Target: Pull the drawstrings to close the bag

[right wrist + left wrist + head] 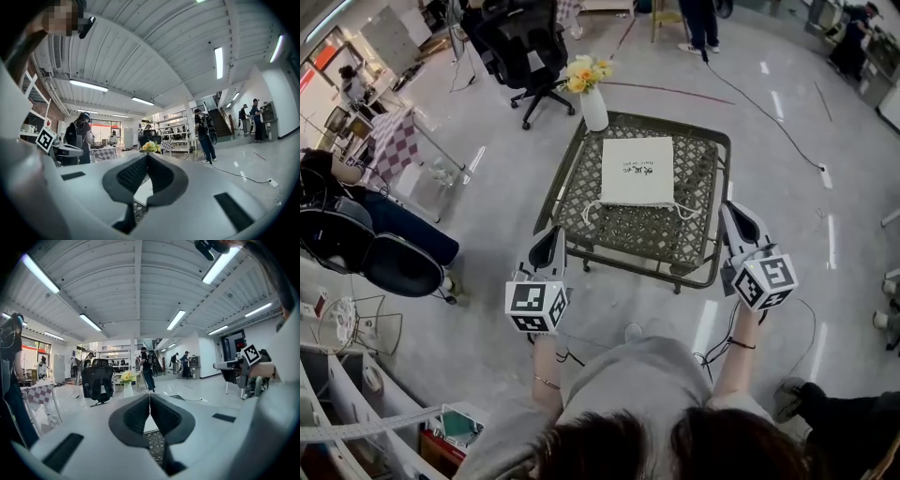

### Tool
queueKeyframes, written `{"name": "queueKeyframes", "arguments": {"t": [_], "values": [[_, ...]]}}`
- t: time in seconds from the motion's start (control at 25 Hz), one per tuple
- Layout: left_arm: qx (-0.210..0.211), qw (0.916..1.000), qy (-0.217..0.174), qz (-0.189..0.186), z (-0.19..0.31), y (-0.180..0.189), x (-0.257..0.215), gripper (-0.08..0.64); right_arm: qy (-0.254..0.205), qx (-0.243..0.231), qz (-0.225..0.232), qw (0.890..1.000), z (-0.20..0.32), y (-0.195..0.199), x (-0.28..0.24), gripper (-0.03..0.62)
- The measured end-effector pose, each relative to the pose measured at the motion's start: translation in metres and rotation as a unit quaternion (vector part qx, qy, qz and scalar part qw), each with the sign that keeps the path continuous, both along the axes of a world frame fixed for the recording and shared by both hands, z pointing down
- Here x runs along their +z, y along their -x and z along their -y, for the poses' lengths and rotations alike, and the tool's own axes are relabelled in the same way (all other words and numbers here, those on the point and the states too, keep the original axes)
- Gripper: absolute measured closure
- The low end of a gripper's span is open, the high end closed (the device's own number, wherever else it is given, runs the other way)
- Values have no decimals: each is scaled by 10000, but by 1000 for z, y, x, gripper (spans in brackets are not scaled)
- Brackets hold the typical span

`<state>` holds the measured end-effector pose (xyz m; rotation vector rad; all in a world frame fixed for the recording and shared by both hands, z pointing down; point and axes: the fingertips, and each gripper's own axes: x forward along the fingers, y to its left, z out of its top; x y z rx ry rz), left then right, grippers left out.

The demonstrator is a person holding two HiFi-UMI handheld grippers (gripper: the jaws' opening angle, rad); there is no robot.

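Head view alone shows whole bag (637,171); left gripper (150,397), right gripper (147,157) both closed, empty.

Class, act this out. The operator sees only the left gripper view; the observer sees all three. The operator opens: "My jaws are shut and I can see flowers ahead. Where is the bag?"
Observer: The bag lies flat on the woven table, on your side of the vase.
Operator: Where are its strings?
Observer: The drawstrings trail from the bag's near edge, one at each corner, and nothing is touching them.
Operator: Is my other gripper open?
Observer: No. The right gripper is shut, with nothing between its jaws.
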<state>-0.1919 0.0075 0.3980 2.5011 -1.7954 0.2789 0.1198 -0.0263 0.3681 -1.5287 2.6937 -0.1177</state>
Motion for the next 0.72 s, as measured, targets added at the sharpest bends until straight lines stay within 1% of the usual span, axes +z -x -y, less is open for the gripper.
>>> {"name": "queueKeyframes", "arguments": {"t": [0.32,0.48,0.72], "values": [[214,9995,203,-92,34,-13,14,534,234,240,22,9994,22,-9,14,571],[247,9992,294,-124,57,-18,19,534,320,247,16,9992,46,-12,18,571],[194,9990,392,-134,100,-18,25,535,346,107,-70,9993,93,-8,18,571]]}}
